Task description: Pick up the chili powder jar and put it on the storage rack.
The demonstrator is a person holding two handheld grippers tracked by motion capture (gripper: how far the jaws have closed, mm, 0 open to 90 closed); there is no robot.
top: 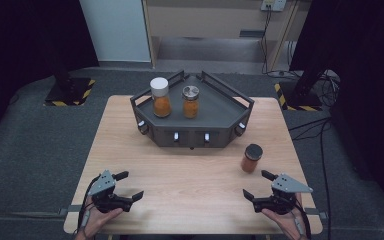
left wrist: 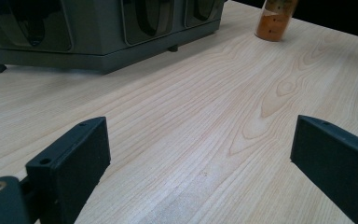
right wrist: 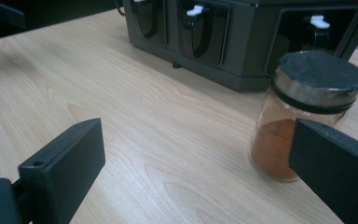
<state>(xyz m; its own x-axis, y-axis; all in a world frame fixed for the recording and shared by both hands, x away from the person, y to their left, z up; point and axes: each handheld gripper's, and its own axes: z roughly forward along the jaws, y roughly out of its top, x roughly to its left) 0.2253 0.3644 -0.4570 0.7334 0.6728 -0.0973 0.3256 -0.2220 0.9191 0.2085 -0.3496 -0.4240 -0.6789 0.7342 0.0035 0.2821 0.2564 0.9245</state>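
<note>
Both claws are hovering low over the near edge of the wooden counter, jaws spread wide, nothing between them. Left claw is sitting well apart from everything. Right claw is pointing toward the black-lidded spice jar, which is standing upright on the counter just ahead, in front of the dark grey rack. Two more jars, a white-lidded one and a silver-lidded one, are standing on the rack's top shelf.

The jar looks like glass, about half full of orange powder: rigid, smooth, likely slippery, moderately light, breakable if tipped. Best hold probably across the straight body below the lid, jaws square to its sides.
</note>
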